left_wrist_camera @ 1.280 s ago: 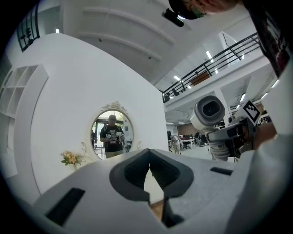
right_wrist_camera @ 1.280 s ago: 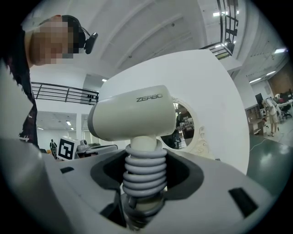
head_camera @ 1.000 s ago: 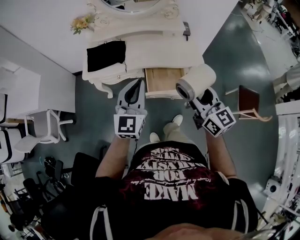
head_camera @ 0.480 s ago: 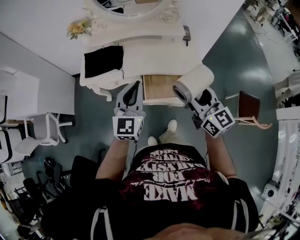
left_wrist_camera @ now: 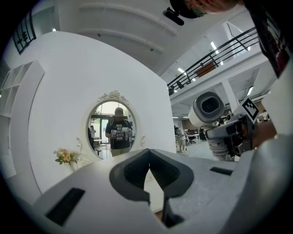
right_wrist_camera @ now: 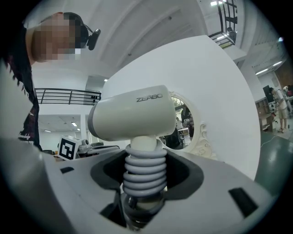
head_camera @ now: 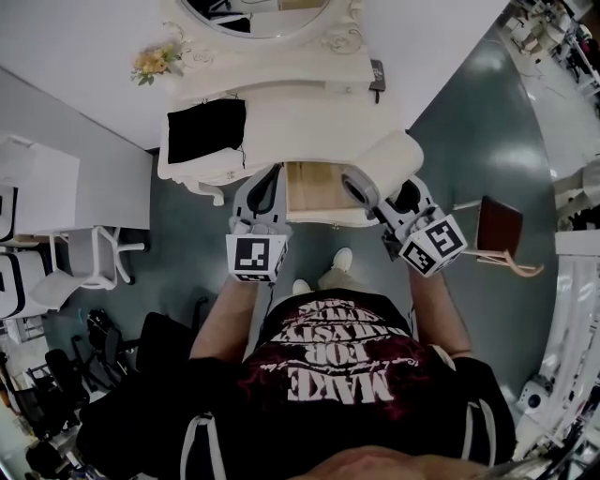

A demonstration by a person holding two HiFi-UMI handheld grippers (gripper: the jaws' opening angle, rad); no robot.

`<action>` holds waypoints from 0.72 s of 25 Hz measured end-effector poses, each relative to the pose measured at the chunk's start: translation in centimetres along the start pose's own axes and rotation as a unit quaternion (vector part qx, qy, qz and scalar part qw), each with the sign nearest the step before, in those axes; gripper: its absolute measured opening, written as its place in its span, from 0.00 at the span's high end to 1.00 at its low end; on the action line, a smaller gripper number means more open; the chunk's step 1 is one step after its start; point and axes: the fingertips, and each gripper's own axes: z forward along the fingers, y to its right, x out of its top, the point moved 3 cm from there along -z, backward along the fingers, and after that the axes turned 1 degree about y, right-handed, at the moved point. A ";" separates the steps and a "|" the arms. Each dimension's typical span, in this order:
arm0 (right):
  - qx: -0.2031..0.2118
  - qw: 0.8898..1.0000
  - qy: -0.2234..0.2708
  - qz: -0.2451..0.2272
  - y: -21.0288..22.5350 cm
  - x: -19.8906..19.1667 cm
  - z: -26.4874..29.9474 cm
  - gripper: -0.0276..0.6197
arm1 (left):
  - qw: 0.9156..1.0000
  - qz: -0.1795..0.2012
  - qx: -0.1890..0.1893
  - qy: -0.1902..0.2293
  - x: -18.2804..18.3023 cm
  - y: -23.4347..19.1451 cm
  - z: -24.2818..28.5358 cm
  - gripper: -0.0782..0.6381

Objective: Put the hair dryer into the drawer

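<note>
Head view: right gripper (head_camera: pixel 397 201) has its jaws clamped on the ribbed grey handle of the hair dryer (head_camera: pixel 381 169). The right gripper view confirms this, with the pads pressing the coils on both sides and the white barrel of the dryer (right_wrist_camera: pixel 132 112) lying crosswise above the jaws.

Left gripper (head_camera: pixel 264 193): jaws pressed together, nothing between them (left gripper view (left_wrist_camera: pixel 149 170)).

The dryer is in the air over the right end of the open drawer (head_camera: pixel 314 186). The drawer is pulled out of the white dressing table (head_camera: pixel 309 112), and its light wood bottom shows.

In the way: the left gripper's tips sit at the drawer's left front corner, and the dryer's barrel overlaps the right end.

Around:
- black cloth (head_camera: pixel 206 129) on the tabletop, left of the drawer
- flowers (head_camera: pixel 152 64) at the back left
- oval mirror (head_camera: pixel 258 13) above
- small dark object (head_camera: pixel 377 75) at the back right edge; I can't tell what it is
- brown-seated chair (head_camera: pixel 499 225) on the floor to the right, apart from the table
- white chair (head_camera: pixel 89 253) to the left
</note>
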 end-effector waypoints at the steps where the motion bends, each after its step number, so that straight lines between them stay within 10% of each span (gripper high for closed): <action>1: 0.002 1.000 -0.002 0.001 0.4 0.0 0.2 0.60 | 1.000 -0.001 0.001 -0.003 -0.2 0.0 0.4 0.88; 18: 0.064 0.998 -0.025 0.009 5.4 -0.4 4.1 0.60 | 0.998 0.004 0.059 -0.023 -1.0 -1.2 4.1 0.89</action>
